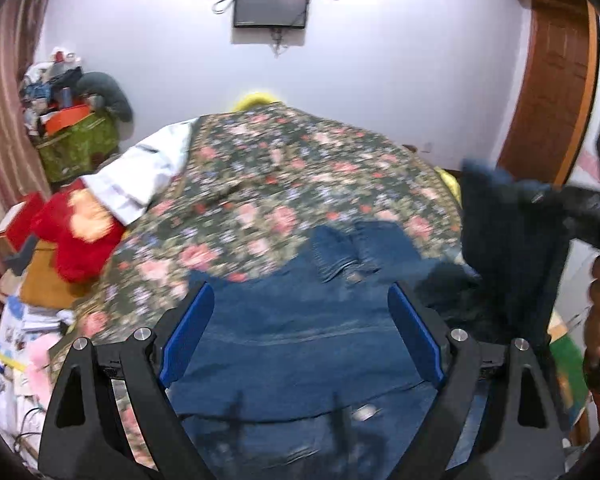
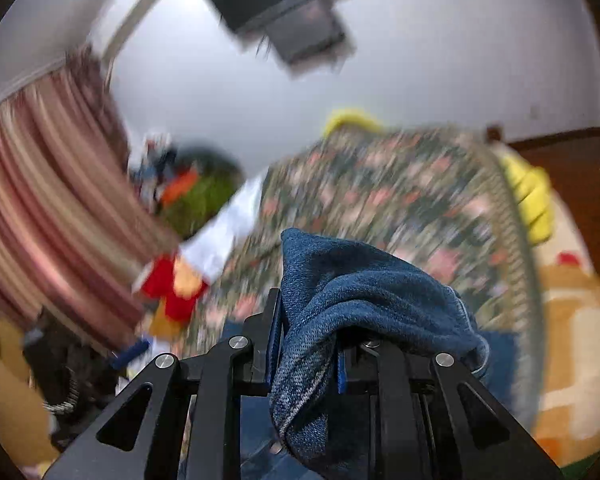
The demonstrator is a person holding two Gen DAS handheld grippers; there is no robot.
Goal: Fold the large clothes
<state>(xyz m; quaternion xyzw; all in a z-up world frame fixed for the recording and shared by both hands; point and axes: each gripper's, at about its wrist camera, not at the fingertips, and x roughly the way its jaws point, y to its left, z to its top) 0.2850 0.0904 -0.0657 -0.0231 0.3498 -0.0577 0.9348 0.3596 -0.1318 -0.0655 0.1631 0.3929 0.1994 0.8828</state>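
Jeans [image 1: 300, 320], dark blue denim, lie spread on the near end of the floral bedspread [image 1: 284, 176], one part lifted off it and bunched in the clenched right gripper [image 2: 308, 344]. Above the jeans the left gripper [image 1: 300, 332] hangs released, nothing between its pads. Beyond the bedspread stands a white wall [image 1: 380, 60]; clutter [image 1: 68, 120] crowds its left edge, while its far half lies bare.

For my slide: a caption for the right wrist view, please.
Right gripper shut on blue jeans above floral bedspread.
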